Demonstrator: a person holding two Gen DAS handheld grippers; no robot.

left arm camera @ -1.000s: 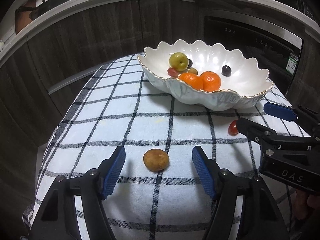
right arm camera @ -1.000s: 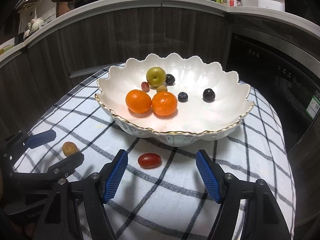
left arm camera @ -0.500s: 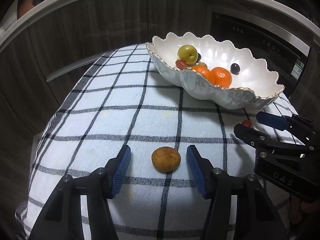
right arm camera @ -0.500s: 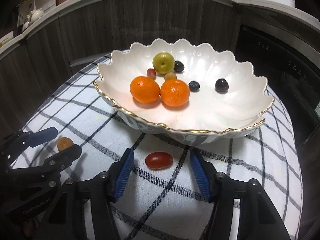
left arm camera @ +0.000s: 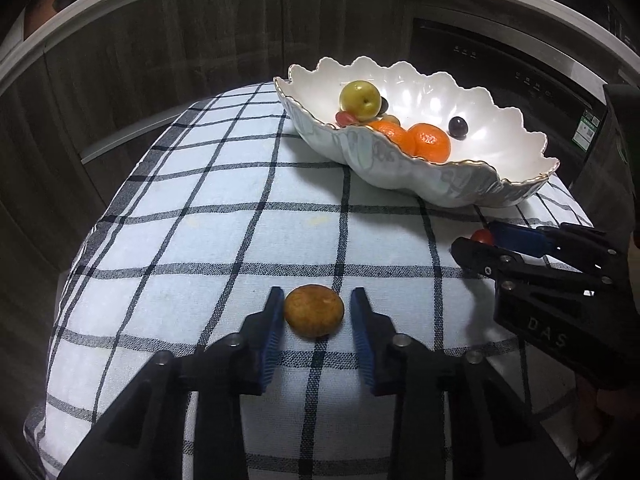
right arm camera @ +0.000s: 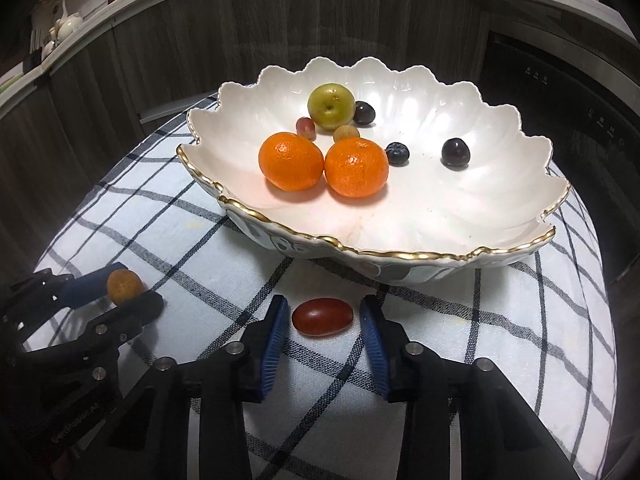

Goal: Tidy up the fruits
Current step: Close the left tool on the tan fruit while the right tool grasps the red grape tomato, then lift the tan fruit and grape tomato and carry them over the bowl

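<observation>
While both tongs gape, left point(left arm camera: 314, 314) seemingly brushes brown fruit point(left arm camera: 314, 311), right point(right arm camera: 323, 318) flanks tomato point(right arm camera: 322, 316).

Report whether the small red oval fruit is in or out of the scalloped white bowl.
Out. The small red oval fruit lies on the checked cloth before the scalloped white bowl, between the right gripper's open fingers.

Checked tablecloth point(right arm camera: 540, 344) carries scalloped bowl point(right arm camera: 400, 258), red grape tomato point(right arm camera: 322, 317), brown fruit point(left arm camera: 314, 311).
</observation>
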